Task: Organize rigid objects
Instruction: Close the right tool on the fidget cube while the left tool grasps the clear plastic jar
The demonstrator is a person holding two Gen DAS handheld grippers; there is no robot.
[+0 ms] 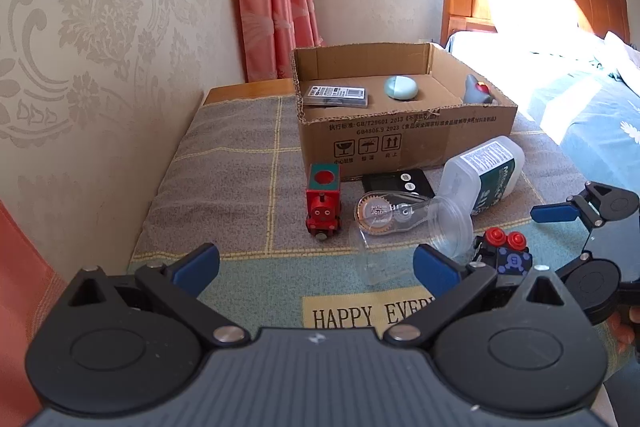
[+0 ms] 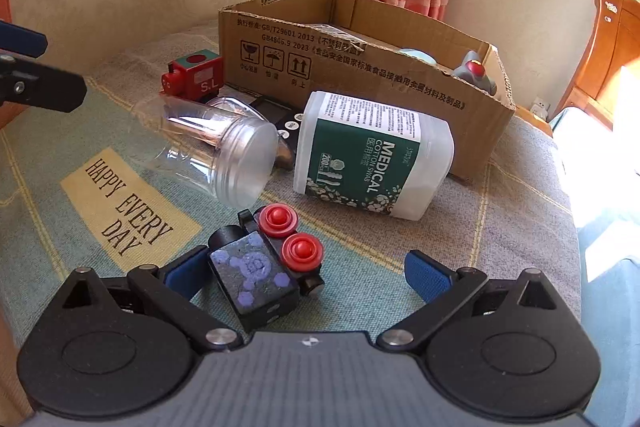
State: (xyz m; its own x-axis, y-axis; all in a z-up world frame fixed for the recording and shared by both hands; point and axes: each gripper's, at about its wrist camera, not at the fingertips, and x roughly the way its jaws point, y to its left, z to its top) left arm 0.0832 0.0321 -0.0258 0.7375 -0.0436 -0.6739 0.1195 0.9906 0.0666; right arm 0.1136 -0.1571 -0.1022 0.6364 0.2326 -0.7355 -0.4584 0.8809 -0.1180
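Right wrist view: the right gripper [image 2: 308, 273] is hanging low over the cloth [image 2: 400, 267] with its jaws spread wide, gripping nothing.
Left finger [image 2: 182, 277]: its blue pad is sitting just beside the black toy block [image 2: 256, 277], at the block's left edge; whether they are touching is not clear.
Black toy block: it is lying between the open fingers, nearer the left one, showing a purple pattern on top and two red knobs [image 2: 290, 235] on its far side.
Right finger [image 2: 426, 277]: it is standing well apart from the block, over bare cloth.
Left wrist view: the left gripper [image 1: 316, 265] is also standing open and holding nothing, above the "HAPPY EVERY" label [image 1: 360, 315] on the cloth.
Red toy train [image 1: 323, 203]: it is sitting upright beyond the left gripper, just in front of the cardboard box [image 1: 400, 143].
Clear jar [image 2: 224, 155]: it is lying on its side between the train and the swab container, its wide mouth facing the right gripper.
Correction tape [image 1: 384, 213]: it is showing behind the jar, with a dark flat device [image 1: 396, 181] just beyond it.
Medical cotton swab container [image 2: 368, 155]: it is lying tipped over, close against the box's front wall.
Cardboard box: it is sitting open-topped at the back, holding a flat pack [image 1: 336, 95], a pale green oval case [image 1: 401, 87] and a grey toy [image 1: 478, 91].
Bed [image 1: 580, 87]: it is standing to the right.
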